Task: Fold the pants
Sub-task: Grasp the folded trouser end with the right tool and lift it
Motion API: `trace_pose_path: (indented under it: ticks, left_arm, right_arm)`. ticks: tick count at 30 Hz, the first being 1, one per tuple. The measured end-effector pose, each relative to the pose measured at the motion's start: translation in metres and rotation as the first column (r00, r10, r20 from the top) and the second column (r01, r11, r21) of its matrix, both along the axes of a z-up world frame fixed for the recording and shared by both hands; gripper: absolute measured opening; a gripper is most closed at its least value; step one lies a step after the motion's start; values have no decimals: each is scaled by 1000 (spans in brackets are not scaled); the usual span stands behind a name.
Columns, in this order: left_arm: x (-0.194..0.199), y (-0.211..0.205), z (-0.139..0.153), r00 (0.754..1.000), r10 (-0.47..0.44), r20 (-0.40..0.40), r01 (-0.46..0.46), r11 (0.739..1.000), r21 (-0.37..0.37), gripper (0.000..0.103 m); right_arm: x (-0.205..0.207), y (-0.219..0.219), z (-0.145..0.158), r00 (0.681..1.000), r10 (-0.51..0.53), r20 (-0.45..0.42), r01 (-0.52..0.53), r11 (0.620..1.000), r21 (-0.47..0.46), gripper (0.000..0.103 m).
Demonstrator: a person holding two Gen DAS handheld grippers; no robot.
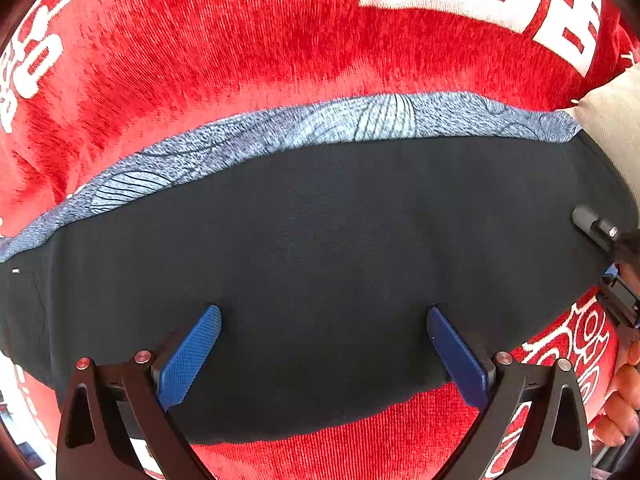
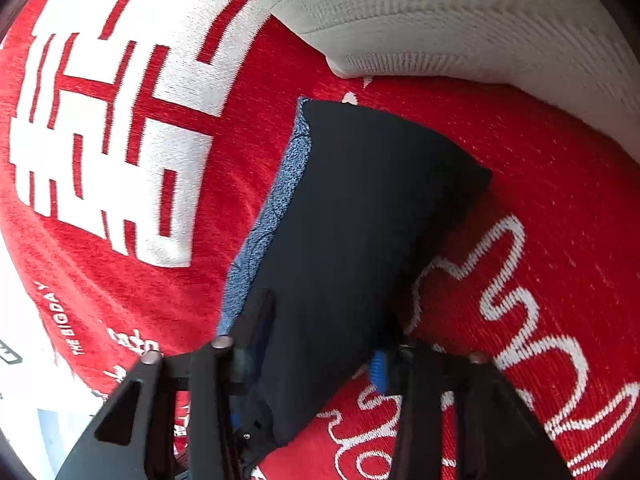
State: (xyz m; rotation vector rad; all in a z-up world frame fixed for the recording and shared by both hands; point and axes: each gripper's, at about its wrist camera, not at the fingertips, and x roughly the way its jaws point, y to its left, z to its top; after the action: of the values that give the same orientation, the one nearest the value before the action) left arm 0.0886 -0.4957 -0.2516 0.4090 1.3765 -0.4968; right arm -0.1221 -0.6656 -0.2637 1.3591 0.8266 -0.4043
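Note:
The dark navy pants (image 1: 320, 240) lie folded into a long band on a red cloth, with a blue patterned layer (image 1: 280, 136) showing along the far edge. My left gripper (image 1: 324, 336) is open and empty, its blue pads just above the pants' near edge. In the right wrist view the pants (image 2: 360, 208) run away from me. My right gripper (image 2: 320, 336) straddles their near end with its jaws apart, one finger (image 2: 256, 320) on each side of the fabric. The right gripper also shows at the right edge of the left wrist view (image 1: 600, 232).
The red cloth (image 1: 240, 40) with white lettering (image 2: 112, 128) covers the surface. A beige cushion (image 2: 460, 20) lies beyond the far end of the pants. The person's hand (image 1: 620, 400) shows at the right edge.

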Motion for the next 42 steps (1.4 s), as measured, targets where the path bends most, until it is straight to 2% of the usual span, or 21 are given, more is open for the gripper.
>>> trace_pose_path:
  ticks: [1,2,4,6,9,11,13,15,19,21,23,24,28,32,35,38,39,41,42]
  left_arm:
    - [-2,-1,4,1000,1,16,-1,1000,-3,97]
    - [-2,-3,8,1000,-1,25,1,1000,-11,87]
    - [-3,-6,17,999,-6,37,8,999,-45,85]
    - [-4,-11,22,999,-11,51,15,997,-76,77]
    - [-4,-20,19,999,-23,43,27,993,-111,77]
    - [-10,-27,3,997,-62,36,65,993,-93,77]
    - [-22,-29,0,987,-99,124,112,989,-100,77]
    - [-26,-27,0,983,-110,150,127,986,-109,77]
    - [-26,-18,-2,984,-106,144,127,981,-144,77]
    - [-25,-14,-1,984,-110,140,132,978,-161,77]
    - [-22,-11,1,988,-109,106,126,976,-177,77]
    - [-18,-5,3,991,-102,82,116,975,-188,77]
    - [0,44,21,997,-40,63,53,974,-221,77]
    - [23,97,35,997,4,77,12,977,-213,77]
    - [40,140,32,996,36,86,-21,986,-167,77]
    - [56,182,24,993,100,65,-91,987,-135,77]
    - [60,197,22,990,125,59,-117,985,-128,77]
    - [68,221,18,983,176,61,-168,980,-110,77]
    - [70,232,16,978,199,62,-192,976,-103,77]
  right_arm:
    - [4,0,3,999,22,-48,-23,999,-29,16]
    - [6,1,6,998,35,-56,-38,998,-47,16]
    - [12,6,21,993,81,-81,-90,989,-114,14]
    - [17,11,35,989,118,-90,-133,975,-176,14]
    - [25,18,54,985,152,-85,-169,957,-237,14]
    - [31,24,67,980,180,-83,-196,941,-274,13]
    - [39,31,77,970,224,-89,-241,922,-305,12]
    - [50,43,85,957,268,-115,-292,885,-362,12]
    - [67,63,101,932,335,-139,-361,823,-438,12]
    - [76,77,110,912,376,-162,-406,778,-480,12]
    - [83,91,117,895,406,-185,-441,737,-512,12]
    - [88,100,123,881,426,-204,-465,706,-534,12]
    - [102,131,139,847,468,-253,-519,624,-584,12]
    - [117,165,145,812,500,-302,-567,554,-610,12]
    - [132,201,143,768,524,-368,-622,475,-623,12]
    - [146,241,134,709,546,-446,-684,379,-623,12]
    - [152,259,129,684,554,-475,-707,342,-619,12]
    - [159,280,118,645,566,-514,-741,297,-603,12]
    - [164,297,106,611,574,-545,-769,267,-581,12]
